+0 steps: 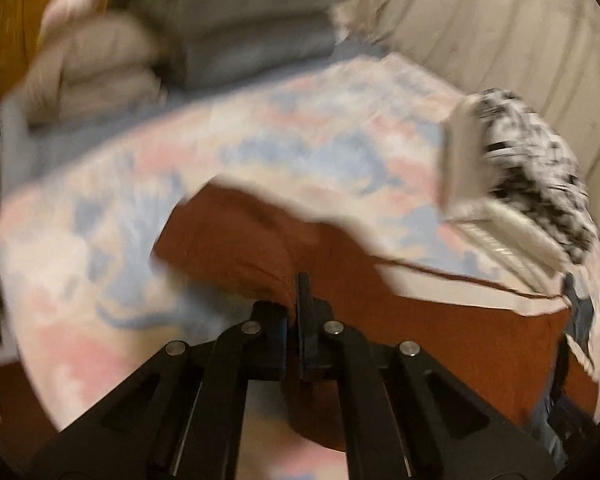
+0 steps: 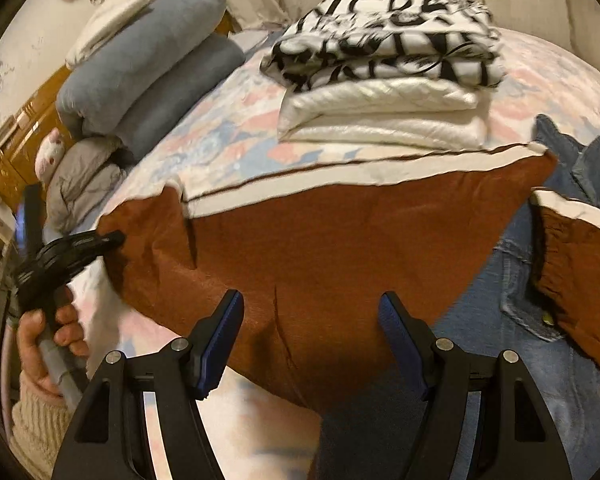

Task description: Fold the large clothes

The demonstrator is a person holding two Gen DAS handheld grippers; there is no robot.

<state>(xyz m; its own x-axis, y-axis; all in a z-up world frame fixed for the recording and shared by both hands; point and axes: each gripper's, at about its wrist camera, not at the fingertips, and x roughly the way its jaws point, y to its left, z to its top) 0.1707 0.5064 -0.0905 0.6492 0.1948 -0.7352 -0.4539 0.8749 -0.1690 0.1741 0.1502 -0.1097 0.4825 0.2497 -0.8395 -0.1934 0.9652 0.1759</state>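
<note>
A rust-brown garment (image 2: pixel 320 240) with white trim lies spread on the bed, partly over a blue denim garment (image 2: pixel 520 280). My left gripper (image 1: pixel 297 284) is shut on a bunched edge of the brown garment (image 1: pixel 236 240). In the right wrist view this left gripper (image 2: pixel 114 237) pinches the cloth's left corner, held by a person's hand (image 2: pixel 40 340). My right gripper (image 2: pixel 312 300) hangs open just above the near part of the brown cloth, with nothing pressed between its blue pads (image 2: pixel 228 320).
A folded stack, black-and-white print on white pieces (image 2: pixel 380 80), sits behind the garment on the pastel floral bedsheet (image 2: pixel 228 128). Blue rolled bedding (image 2: pixel 152 60) and a grey bundle (image 2: pixel 84 176) lie at the far left. A pale curtain (image 1: pixel 500 32) hangs behind.
</note>
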